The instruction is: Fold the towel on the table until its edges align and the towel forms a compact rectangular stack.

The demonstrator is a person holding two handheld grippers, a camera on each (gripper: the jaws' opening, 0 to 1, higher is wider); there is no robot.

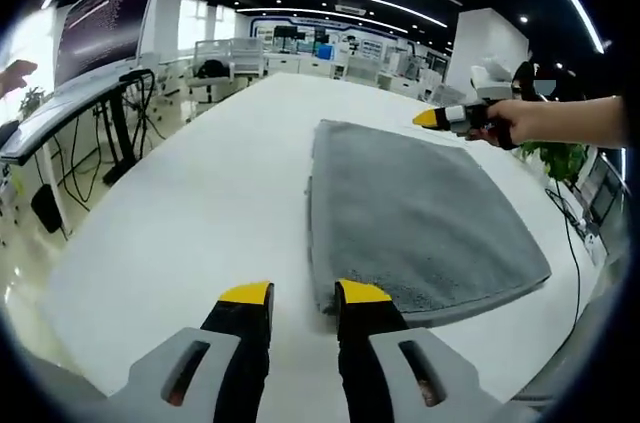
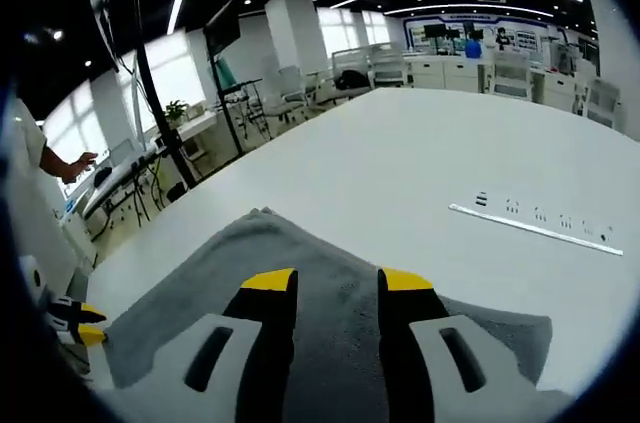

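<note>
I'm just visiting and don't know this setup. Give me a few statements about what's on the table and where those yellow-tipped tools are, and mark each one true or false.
1. The towel is grey and lies spread flat on the white table. True.
2. The left gripper already clamps a towel corner. False: its jaws stand apart at the towel's near edge, with nothing between them.
3. The right gripper is held by a person's hand over the towel's far side. True.
4. The towel is already a compact folded stack. False: it still lies open as one broad sheet.
5. A white power strip lies on the table. True.
</note>
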